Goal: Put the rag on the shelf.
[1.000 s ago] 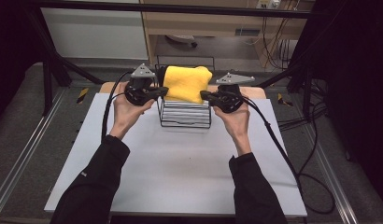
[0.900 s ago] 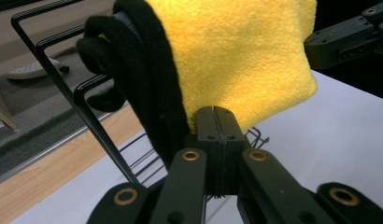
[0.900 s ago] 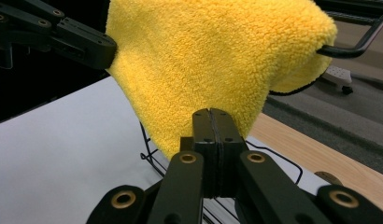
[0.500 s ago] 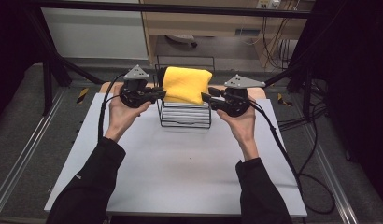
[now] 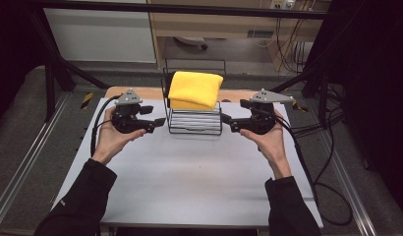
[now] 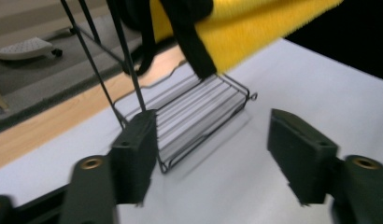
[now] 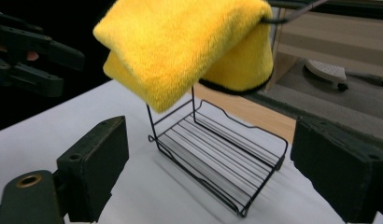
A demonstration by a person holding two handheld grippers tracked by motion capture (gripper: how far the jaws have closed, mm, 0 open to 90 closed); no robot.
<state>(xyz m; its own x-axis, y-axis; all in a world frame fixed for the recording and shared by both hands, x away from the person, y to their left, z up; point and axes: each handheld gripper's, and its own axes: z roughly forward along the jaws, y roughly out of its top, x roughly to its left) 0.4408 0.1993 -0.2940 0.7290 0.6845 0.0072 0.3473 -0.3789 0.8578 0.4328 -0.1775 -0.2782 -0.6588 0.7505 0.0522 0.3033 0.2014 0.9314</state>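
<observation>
On the white table, a yellow towel hung draped over the black wire rack; left gripper and right gripper flanked it, jaws just opening, holding nothing.

One yellow cloth is counted, draped over one black wire rack. Two grippers are seen, the left gripper and the right gripper, each with two jaws and one cable. One table is counted, and two hands.
</observation>
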